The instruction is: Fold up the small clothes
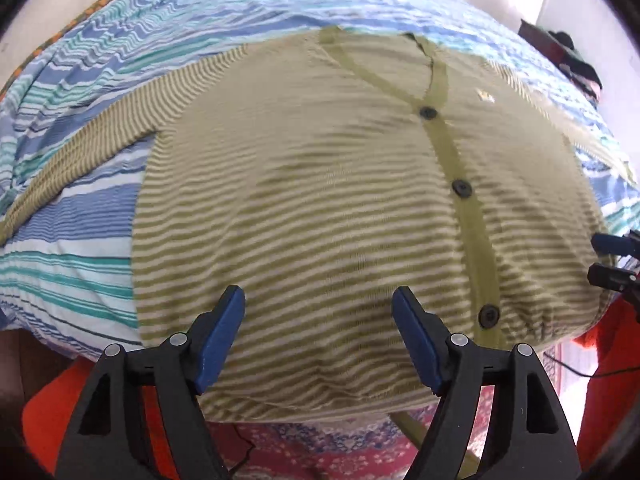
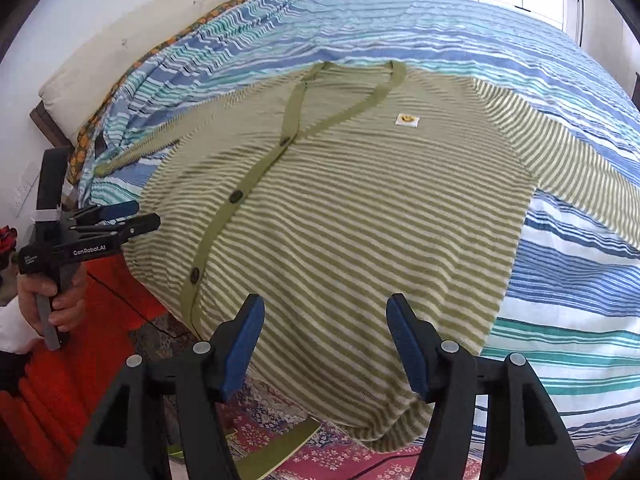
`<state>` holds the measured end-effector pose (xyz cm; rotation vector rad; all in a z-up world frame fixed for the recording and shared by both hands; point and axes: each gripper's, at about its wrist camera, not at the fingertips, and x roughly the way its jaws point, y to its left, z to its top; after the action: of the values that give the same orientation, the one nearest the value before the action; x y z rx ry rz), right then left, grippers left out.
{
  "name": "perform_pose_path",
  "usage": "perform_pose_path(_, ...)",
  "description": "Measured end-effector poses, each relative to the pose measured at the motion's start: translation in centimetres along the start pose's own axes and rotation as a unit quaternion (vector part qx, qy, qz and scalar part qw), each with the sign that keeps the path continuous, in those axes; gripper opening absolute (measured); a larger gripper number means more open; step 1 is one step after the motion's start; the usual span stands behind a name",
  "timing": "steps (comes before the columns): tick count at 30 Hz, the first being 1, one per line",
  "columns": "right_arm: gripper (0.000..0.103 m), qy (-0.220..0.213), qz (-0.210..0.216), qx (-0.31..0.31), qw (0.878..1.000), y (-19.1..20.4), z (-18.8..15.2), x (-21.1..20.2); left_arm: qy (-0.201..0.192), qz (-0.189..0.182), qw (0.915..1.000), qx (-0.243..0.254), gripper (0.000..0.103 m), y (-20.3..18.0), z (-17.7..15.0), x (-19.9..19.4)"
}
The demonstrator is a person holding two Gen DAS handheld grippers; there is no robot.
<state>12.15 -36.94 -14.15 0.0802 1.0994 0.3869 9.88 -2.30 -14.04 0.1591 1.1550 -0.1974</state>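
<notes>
A green-and-cream striped cardigan point(image 1: 320, 200) lies flat on the bed, buttoned, sleeves spread to both sides. Its hem hangs over the near bed edge. It also fills the right wrist view point(image 2: 360, 220), where a small white patch point(image 2: 407, 119) shows on the chest. My left gripper point(image 1: 318, 320) is open and empty, just above the hem on the left half. My right gripper point(image 2: 324, 328) is open and empty above the hem on the right half. The left gripper also shows from the side in the right wrist view point(image 2: 132, 216), and the right gripper's fingers point(image 1: 612, 256) show at the left view's right edge.
The bed is covered by a blue, teal and white striped sheet point(image 2: 560, 280). A red patterned rug point(image 1: 320, 452) and orange-red cloth point(image 2: 80, 340) lie below the bed edge. A cream headboard cushion point(image 2: 140, 40) stands at the far left. Dark clothes point(image 1: 572, 60) sit far right.
</notes>
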Motion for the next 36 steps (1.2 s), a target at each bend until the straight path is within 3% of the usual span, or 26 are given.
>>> perform_pose_path(2,0.064,0.061,-0.025,0.003,0.998,-0.7,-1.9,2.7,0.037,0.025,0.9984,0.034,0.079,-0.8,-1.9,1.8)
perform_pose_path(3,0.064,0.06,-0.026,-0.003,0.998,-0.9,-2.7,2.8,0.035,0.037,0.9975,0.048,0.079,-1.2,-2.8,1.6)
perform_pose_path(5,0.064,0.049,-0.032,-0.01,0.998,-0.8,-3.5,1.9,0.023,0.035,0.9976,0.056,0.077,-1.6,-3.2,0.3)
perform_pose_path(7,0.063,0.04,-0.044,-0.017,0.998,-0.3,-3.5,0.7,-0.022,0.019,0.9987,0.043,0.077,-1.5,-2.8,-1.8)
perform_pose_path(9,0.064,-0.002,-0.043,-0.034,0.998,0.7,-3.3,-1.1,-0.056,0.015,0.998,0.026,0.084,-1.4,-2.1,-3.1)
perform_pose_path(12,0.065,-0.026,-0.03,-0.06,0.997,1.9,-3.0,-1.5,-0.046,-0.001,0.9988,0.016,0.088,-1.8,-1.3,-2.2)
perform_pose_path(15,0.066,0.034,-0.043,-0.068,0.996,2.1,-3.5,1.8,-0.007,0.02,0.9985,0.05,0.086,-3.2,-1.5,0.3)
perform_pose_path(17,0.067,0.073,-0.06,-0.066,0.993,1.7,-4.3,3.6,-0.012,0.019,0.9984,0.051,0.085,-3.4,-1.5,0.1)
perform_pose_path(20,0.07,0.056,-0.05,-0.067,0.995,1.7,-4.2,2.6,-0.055,0.012,0.9979,0.032,0.085,-2.7,-0.9,-1.6)
perform_pose_path(24,0.07,0.028,-0.041,-0.053,0.997,1.3,-4.1,1.2,-0.092,0.044,0.9948,-0.011,0.085,-0.8,0.0,-2.3)
perform_pose_path(27,0.07,-0.036,-0.021,-0.058,0.997,2.0,-3.1,-1.5,-0.099,0.045,0.9935,-0.034,0.086,0.3,0.7,-2.3)
perform_pose_path(29,0.071,-0.055,-0.006,-0.054,0.997,2.3,-1.9,-1.9,-0.09,0.051,0.994,-0.035,0.086,0.5,1.2,-1.5)
perform_pose_path(33,0.071,-0.049,0.005,-0.027,0.998,2.2,0.2,0.1,-0.06,0.074,0.9951,-0.026,0.086,0.1,1.5,-0.2)
perform_pose_path(36,0.071,-0.002,0.005,-0.001,1.0,1.2,1.0,2.3,-0.063,0.061,0.9954,-0.038,0.086,0.6,1.6,-1.1)
